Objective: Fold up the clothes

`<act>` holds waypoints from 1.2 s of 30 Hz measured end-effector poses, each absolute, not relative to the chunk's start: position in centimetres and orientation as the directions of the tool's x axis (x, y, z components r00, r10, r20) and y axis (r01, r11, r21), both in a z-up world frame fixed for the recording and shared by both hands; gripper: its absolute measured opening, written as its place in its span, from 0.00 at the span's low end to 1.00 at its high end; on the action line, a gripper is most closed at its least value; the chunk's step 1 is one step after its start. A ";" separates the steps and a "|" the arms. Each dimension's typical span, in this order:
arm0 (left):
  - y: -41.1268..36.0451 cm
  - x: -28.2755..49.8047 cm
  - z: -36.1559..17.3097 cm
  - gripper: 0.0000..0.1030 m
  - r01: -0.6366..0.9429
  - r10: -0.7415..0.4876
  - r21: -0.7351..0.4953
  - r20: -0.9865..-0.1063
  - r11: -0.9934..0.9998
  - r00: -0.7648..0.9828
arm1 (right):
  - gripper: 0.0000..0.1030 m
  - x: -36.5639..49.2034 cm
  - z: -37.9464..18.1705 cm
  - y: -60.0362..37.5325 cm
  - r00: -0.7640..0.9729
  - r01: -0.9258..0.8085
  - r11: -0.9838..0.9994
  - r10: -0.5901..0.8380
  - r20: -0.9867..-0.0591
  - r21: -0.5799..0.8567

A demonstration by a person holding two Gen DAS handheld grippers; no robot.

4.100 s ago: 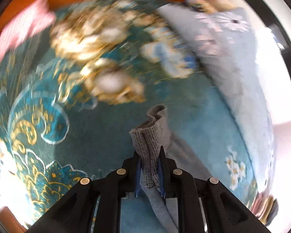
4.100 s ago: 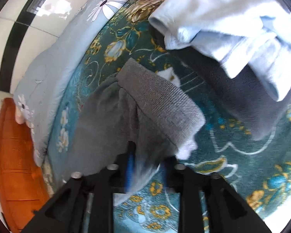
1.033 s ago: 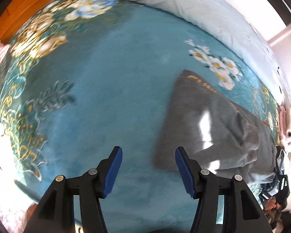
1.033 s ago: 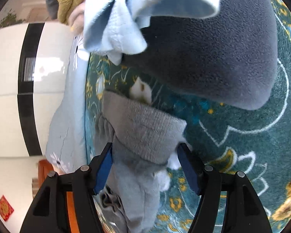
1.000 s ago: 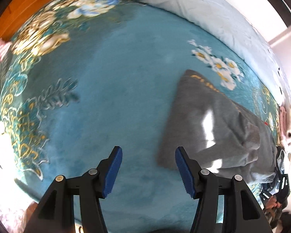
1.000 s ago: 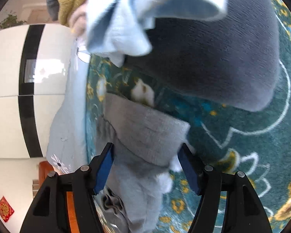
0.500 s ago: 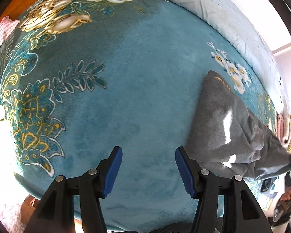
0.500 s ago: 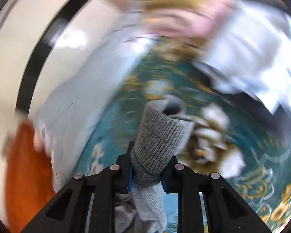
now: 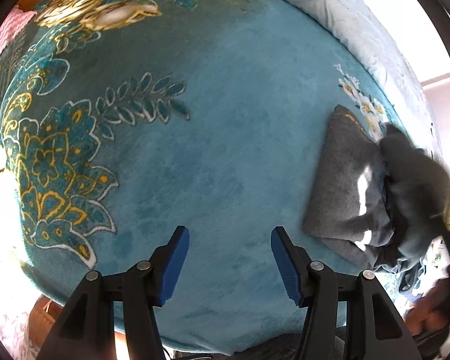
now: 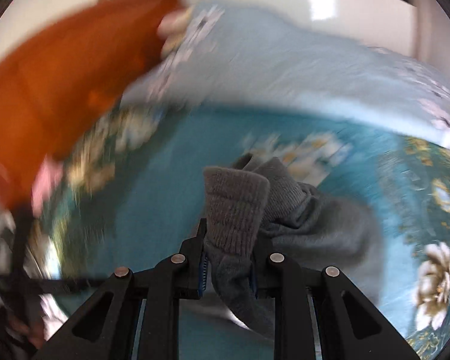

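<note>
Right fingers (image 10: 201, 249) pinching grey cuff (image 10: 234, 207) — seemingly ribbed, left fingers (image 9: 177, 258) empty

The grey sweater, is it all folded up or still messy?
Partly folded. The grey sweater lies doubled on the blue blanket, but the right hand-held gripper holds its ribbed cuff up.

One grey garment (image 9: 354, 186); one teal floral blanket (image 9: 225, 150); one pale blue quilt (image 9: 339, 3) at the far side; two hand-held grippers, left (image 9: 229, 255) and right (image 10: 229, 259).
</note>
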State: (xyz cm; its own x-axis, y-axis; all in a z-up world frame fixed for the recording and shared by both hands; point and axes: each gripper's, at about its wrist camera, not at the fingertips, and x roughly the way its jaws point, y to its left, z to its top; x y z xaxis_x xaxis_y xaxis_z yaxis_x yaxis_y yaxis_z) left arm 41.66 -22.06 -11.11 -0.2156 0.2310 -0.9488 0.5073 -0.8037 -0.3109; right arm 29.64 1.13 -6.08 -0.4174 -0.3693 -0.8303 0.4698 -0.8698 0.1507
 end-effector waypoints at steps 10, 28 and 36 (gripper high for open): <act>-20.2 38.6 -10.6 0.59 0.429 0.301 -0.392 -0.916 -0.814 -0.265 | 0.40 32.8 -8.7 -0.1 -0.284 0.572 -0.796 -0.418 -0.863 0.197; -8.7 27.4 -11.4 0.51 -0.059 0.437 -0.437 -0.864 -0.898 -0.250 | 0.45 31.8 -6.3 19.9 -0.401 0.088 -0.967 -0.253 -0.880 0.238; -10.0 28.6 -10.5 0.08 -0.034 0.420 -0.433 -0.848 -0.901 -0.322 | 0.45 31.8 -7.3 20.3 -0.380 0.033 -0.952 -0.293 -0.877 0.304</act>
State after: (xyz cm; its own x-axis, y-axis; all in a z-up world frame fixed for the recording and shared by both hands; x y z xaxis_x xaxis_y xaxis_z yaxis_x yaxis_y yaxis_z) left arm 28.64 -10.01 -10.50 -0.3217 0.4204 -0.8484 -0.0341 -0.9006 -0.4333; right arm 31.78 20.28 -7.32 -0.3798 -0.2933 -0.8773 0.0328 -0.9521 0.3041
